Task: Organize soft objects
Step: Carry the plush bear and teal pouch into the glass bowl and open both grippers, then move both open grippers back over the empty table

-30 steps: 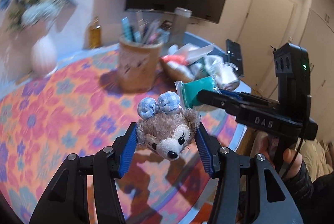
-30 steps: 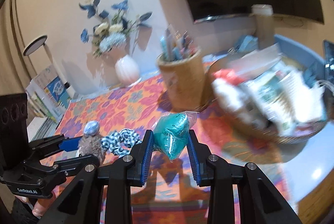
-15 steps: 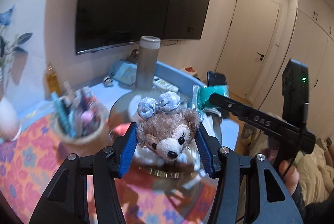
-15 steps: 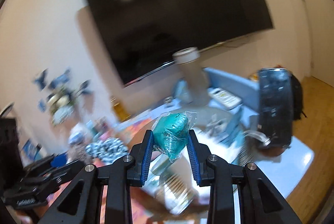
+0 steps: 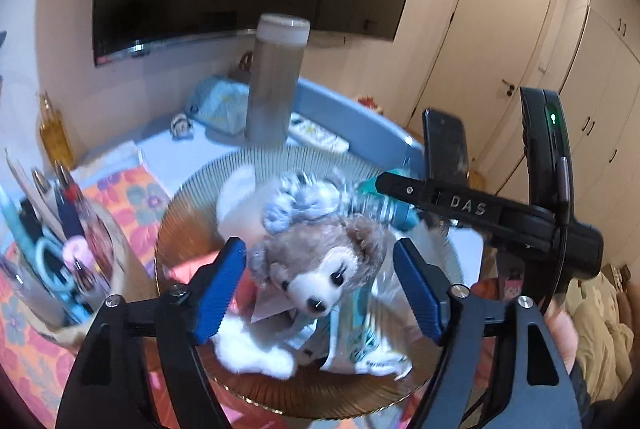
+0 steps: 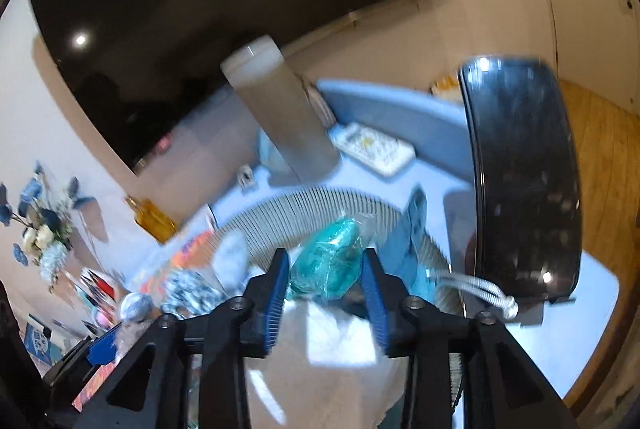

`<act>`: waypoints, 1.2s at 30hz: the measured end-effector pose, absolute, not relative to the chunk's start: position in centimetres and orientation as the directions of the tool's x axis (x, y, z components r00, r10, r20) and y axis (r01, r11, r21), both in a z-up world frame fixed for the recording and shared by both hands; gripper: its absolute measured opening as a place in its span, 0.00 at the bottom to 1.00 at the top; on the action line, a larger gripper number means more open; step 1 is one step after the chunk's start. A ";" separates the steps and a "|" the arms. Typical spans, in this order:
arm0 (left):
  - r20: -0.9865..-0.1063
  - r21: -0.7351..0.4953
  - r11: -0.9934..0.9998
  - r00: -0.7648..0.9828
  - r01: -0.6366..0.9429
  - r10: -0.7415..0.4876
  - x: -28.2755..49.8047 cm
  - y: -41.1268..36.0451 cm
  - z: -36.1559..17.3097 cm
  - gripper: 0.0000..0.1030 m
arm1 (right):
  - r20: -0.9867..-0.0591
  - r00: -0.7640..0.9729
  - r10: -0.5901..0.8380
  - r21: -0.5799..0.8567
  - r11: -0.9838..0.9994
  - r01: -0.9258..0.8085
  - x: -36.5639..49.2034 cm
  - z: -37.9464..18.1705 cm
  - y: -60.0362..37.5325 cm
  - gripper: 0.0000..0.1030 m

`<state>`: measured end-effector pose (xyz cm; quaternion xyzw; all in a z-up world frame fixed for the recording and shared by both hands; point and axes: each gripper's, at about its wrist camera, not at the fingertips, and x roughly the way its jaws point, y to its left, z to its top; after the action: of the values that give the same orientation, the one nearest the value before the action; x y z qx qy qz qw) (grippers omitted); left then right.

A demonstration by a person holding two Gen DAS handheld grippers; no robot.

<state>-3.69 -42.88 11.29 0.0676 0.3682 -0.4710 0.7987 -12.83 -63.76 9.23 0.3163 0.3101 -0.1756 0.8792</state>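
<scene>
Blue-padded jaws of the left claw have just been opening off the bear, which is seen between them over the basket, while the right claw, likewise just opening, seems barely clear of the teal pouch meant for the same basket.

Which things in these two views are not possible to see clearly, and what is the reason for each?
- Left wrist view: what lies under the plush bear in the basket; the bear covers it.
- Right wrist view: whether the right tongs touch the teal packet; motion blur.
- Right wrist view: the left tongs; blurred and partly hidden.
- Left wrist view: the cup of pens; cut by the edge.
</scene>
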 end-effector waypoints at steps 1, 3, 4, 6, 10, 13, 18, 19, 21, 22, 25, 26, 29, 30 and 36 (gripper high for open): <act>-0.662 -0.235 0.545 0.278 0.804 -0.696 -3.8 -42.8 11.0 0.74 | -0.663 0.741 -0.105 0.453 0.732 0.509 -13.0 8.8 -63.8 0.54; -0.687 -0.236 0.539 0.253 0.808 -0.681 -4.1 -42.5 10.5 0.82 | -0.655 0.748 -0.105 0.468 0.721 0.511 -13.9 8.5 -63.8 0.56; -0.693 -0.241 0.533 0.240 0.811 -0.680 -4.3 -42.2 10.3 0.84 | -0.652 0.751 -0.105 0.473 0.718 0.512 -14.4 8.6 -63.7 0.60; -0.692 -0.237 0.528 0.239 0.816 -0.681 -4.8 -41.5 10.3 0.85 | -0.648 0.754 -0.108 0.480 0.711 0.514 -15.5 8.8 -63.6 0.63; -0.705 -0.235 0.526 0.229 0.817 -0.672 -5.7 -40.0 10.2 0.92 | -0.627 0.769 -0.128 0.482 0.712 0.511 -17.4 10.0 -62.8 0.64; -0.707 -0.240 0.534 0.231 0.811 -0.669 -6.4 -38.5 10.3 0.92 | -0.615 0.778 -0.129 0.482 0.719 0.500 -18.3 10.8 -61.9 0.64; -0.697 -0.251 0.557 0.252 0.792 -0.671 -7.5 -35.1 10.7 0.93 | -0.591 0.800 -0.106 0.490 0.741 0.460 -19.4 11.8 -59.7 0.65; -0.695 -0.249 0.567 0.263 0.785 -0.669 -7.6 -34.4 10.8 0.93 | -0.591 0.800 -0.103 0.486 0.746 0.455 -19.5 11.9 -59.2 0.65; -0.688 -0.244 0.586 0.288 0.773 -0.666 -8.0 -32.5 11.1 0.93 | -0.592 0.802 -0.080 0.488 0.757 0.435 -19.5 12.0 -58.1 0.65; -0.686 -0.241 0.595 0.299 0.767 -0.664 -8.1 -31.7 11.2 0.93 | -0.592 0.803 -0.070 0.488 0.762 0.426 -19.4 12.0 -57.5 0.65; -0.681 -0.229 0.633 0.343 0.739 -0.647 -8.4 -28.6 11.6 0.93 | -0.595 0.803 -0.045 0.474 0.787 0.396 -19.0 12.3 -55.3 0.65; -0.679 -0.225 0.649 0.360 0.727 -0.640 -8.4 -27.5 11.7 0.93 | -0.595 0.803 -0.038 0.472 0.792 0.387 -18.8 12.3 -54.7 0.65; -0.678 -0.188 0.704 0.428 0.685 -0.597 -8.5 -24.0 12.1 0.93 | -0.594 0.805 -0.004 0.467 0.813 0.348 -18.2 12.6 -52.2 0.65; -0.677 -0.177 0.719 0.447 0.672 -0.584 -8.4 -22.9 12.2 0.93 | -0.593 0.805 0.009 0.465 0.820 0.334 -18.0 12.7 -51.3 0.65; -0.666 -0.180 0.807 0.535 0.562 -0.521 -7.8 -14.9 12.5 0.93 | -0.606 0.791 0.084 0.440 0.864 0.245 -16.3 12.6 -44.9 0.65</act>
<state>-7.81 -14.94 12.55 0.0282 0.3701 -0.3092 0.8756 -16.30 -44.94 12.59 0.2571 0.3199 -0.0444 0.9108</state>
